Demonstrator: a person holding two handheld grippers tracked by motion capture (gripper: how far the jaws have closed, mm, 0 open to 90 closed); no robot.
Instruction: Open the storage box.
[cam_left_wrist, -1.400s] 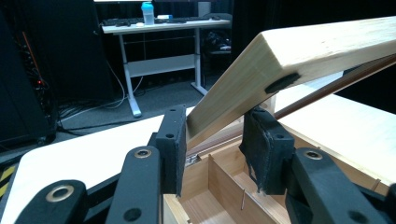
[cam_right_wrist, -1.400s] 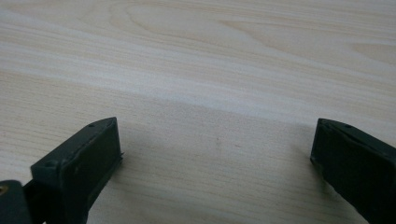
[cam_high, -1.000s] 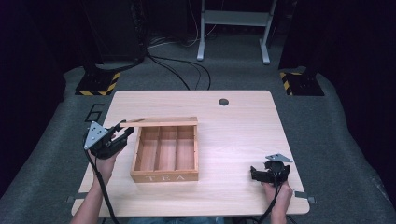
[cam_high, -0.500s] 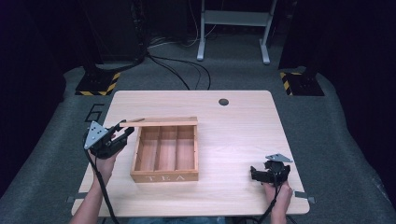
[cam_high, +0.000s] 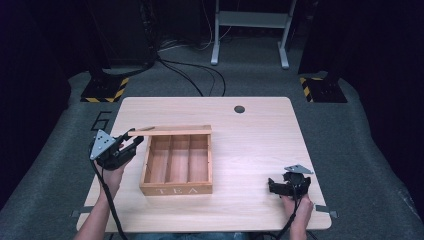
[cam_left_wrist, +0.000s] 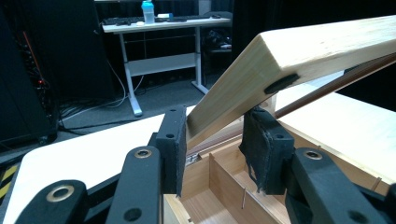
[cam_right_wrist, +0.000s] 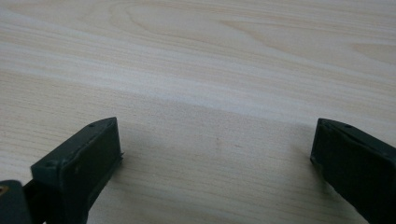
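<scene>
lid (cam_left_wrist: 322, 49) of the wooden tea box (cam_high: 176, 161) is pinched at its corner by the left gripper (cam_left_wrist: 215, 140) and held raised and tilted over the 3 open compartments. the box is seen left of centre on the table (cam_high: 260, 135). right gripper (cam_right_wrist: 215, 154) is held low over bare tabletop near the right front edge, jaws spread wide, nothing between them.

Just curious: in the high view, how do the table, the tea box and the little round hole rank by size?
1. Table
2. Tea box
3. Round hole
</scene>
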